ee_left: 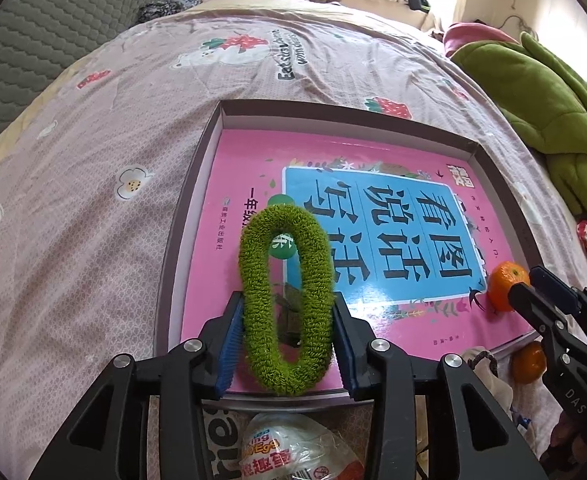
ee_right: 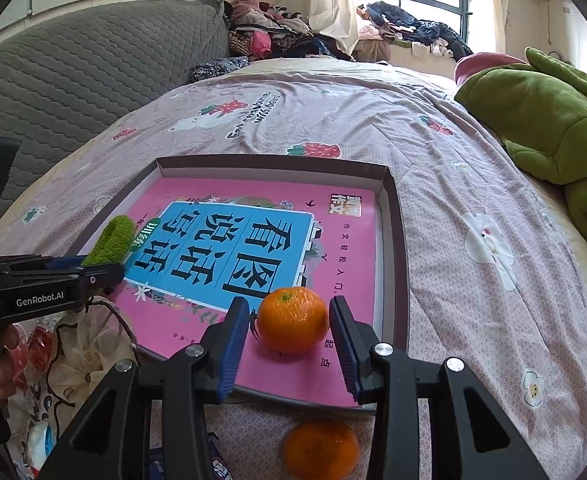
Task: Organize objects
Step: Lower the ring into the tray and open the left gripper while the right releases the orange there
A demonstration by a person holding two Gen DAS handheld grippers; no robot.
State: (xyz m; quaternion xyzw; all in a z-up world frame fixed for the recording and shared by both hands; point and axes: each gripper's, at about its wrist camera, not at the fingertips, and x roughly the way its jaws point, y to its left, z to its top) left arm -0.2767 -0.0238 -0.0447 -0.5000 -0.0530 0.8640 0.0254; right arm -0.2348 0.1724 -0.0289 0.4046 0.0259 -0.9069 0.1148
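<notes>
The green fuzzy ring (ee_left: 287, 304) stands on edge on the pink book (ee_left: 249, 168) inside the shallow box (ee_left: 197, 168), between the pads of the left gripper (ee_left: 289, 340); whether they press it I cannot tell. At the book's near right corner sits 1 tangerine (ee_right: 293, 319), framed by the right gripper (ee_right: 289, 344), whose pads stand just clear of it (slack, gripping nothing). A second tangerine (ee_right: 321, 449) lies on the bed (ee_right: 473, 248) just outside the box's near wall.
</notes>
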